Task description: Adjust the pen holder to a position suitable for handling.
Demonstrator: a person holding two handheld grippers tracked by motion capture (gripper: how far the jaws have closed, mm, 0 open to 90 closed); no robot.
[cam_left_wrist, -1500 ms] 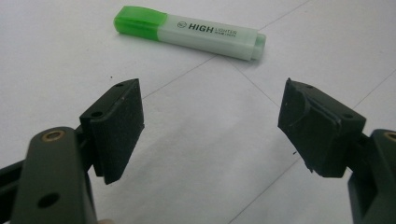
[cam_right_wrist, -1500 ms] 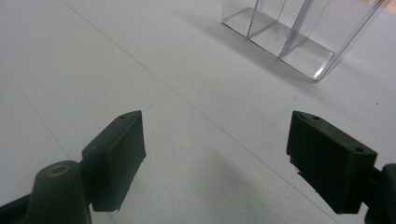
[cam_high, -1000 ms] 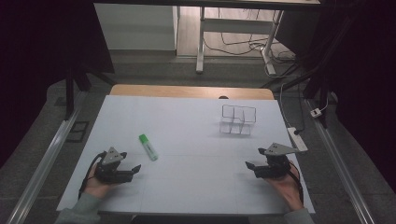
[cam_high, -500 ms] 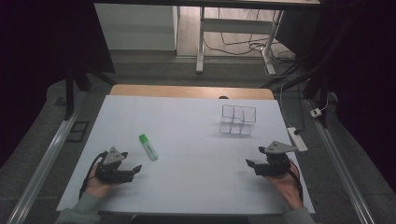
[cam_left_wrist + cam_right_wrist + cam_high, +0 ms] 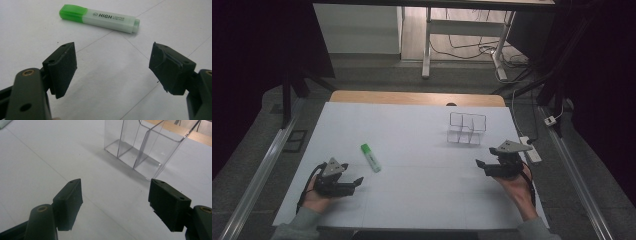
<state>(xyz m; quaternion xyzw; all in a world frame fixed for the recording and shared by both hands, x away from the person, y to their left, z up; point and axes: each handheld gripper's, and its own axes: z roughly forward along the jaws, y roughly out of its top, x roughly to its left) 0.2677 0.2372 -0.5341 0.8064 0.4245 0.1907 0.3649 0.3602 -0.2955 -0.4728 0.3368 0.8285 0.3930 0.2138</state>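
Green highlighter [image 5: 371, 157] lies flat on the white table cover [image 5: 412, 130], cap end pointing away from the person, left of centre; nothing touches it. In the left gripper view it lies crosswise just beyond the jaws, lettering up, cap to the left of that view. Left gripper [image 5: 357, 182] sits low near the table's near edge, a short way to the near side of the pen, jaws spread wide with nothing between them; aimed this way, it looks lined up for a reach onto the pen's barrel. Clear divided holder [image 5: 467, 128] stands upright on the right half of the cover, well apart from the pen, open compartments facing up and empty, the likely place for the pen. Right gripper [image 5: 480, 165] is held near the holder on its near side, pointing inward; its jaws are apart and have just been closing a little, nothing between them. Judgement: it is placed to steady the holder or receive the pen. Beyond the table: desk legs and cables on the floor.
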